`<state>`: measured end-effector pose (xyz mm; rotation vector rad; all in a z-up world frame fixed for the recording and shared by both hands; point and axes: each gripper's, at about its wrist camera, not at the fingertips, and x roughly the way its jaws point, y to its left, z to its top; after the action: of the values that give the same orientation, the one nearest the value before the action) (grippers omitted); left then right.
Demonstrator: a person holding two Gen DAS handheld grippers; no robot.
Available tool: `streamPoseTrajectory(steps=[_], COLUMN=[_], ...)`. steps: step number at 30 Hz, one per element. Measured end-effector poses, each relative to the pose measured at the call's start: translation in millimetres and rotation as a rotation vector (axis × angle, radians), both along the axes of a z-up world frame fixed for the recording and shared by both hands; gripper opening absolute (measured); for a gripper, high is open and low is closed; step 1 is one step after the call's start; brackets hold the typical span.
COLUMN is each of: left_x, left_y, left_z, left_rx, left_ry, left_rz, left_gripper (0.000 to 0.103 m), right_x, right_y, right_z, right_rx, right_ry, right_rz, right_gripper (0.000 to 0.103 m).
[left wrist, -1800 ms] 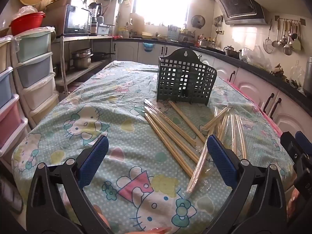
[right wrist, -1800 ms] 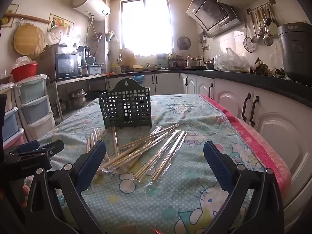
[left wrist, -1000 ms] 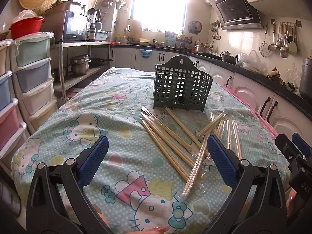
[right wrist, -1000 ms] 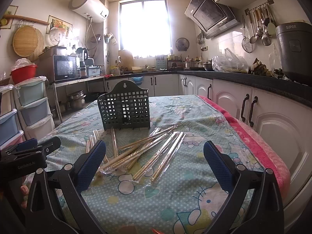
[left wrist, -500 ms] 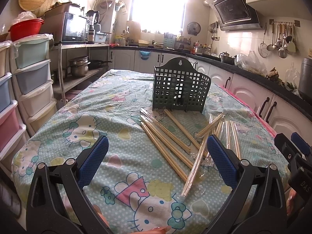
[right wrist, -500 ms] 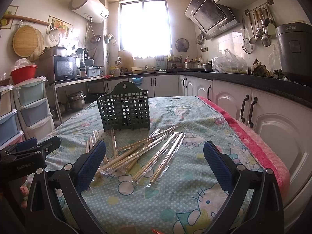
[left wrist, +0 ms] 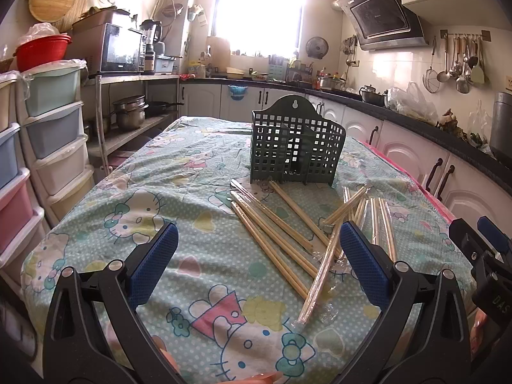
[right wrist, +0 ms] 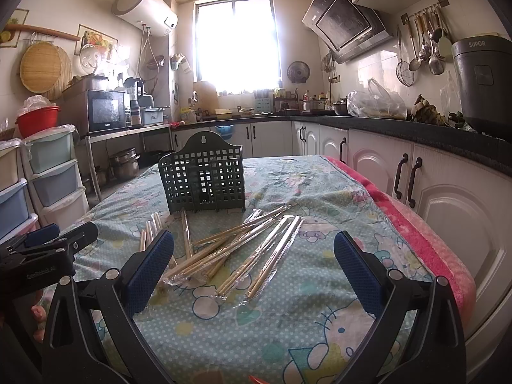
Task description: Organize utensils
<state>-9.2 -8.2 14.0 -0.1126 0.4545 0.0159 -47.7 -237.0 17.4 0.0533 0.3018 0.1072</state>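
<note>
A dark green lattice utensil holder (left wrist: 296,148) (right wrist: 204,177) stands upright on the cloth-covered table (left wrist: 179,172) (right wrist: 320,300). In front of it lie several pairs of wooden chopsticks (left wrist: 275,233) (right wrist: 230,249) in clear wrappers, scattered and crossing. My left gripper (left wrist: 256,265) hovers open near the table's front edge, left of the pile. My right gripper (right wrist: 254,264) is open too, just short of the pile's right part. Each gripper shows at the other view's edge, the right gripper (left wrist: 483,256) on the right and the left gripper (right wrist: 48,252) on the left. Nothing is held.
Plastic drawer units (left wrist: 48,140) stand left of the table, with a shelf of pots (left wrist: 131,115) behind. White cabinets under a dark counter (right wrist: 416,166) run close along the right side. A pink blanket edge (right wrist: 425,243) hangs off the table's right.
Both views have levelled and risen slightly, so the holder and chopsticks sit a little lower and nearer. Nothing on the table has moved; both grippers stay open.
</note>
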Motion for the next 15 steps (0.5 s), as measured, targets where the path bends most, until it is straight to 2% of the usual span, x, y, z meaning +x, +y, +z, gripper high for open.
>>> streamPoseTrajectory(steps=[15], left_x=[3.3], left_y=[-1.3], left_z=[-1.8], left_rx=[0.005], left_ry=[0.011], left_rz=[-0.003], left_gripper=[0.093], right_x=[6.4], right_y=[0.2], right_z=[-5.0], right_rx=[-0.006], right_ry=[0.022], right_rz=[0.014], right_gripper=[0.097])
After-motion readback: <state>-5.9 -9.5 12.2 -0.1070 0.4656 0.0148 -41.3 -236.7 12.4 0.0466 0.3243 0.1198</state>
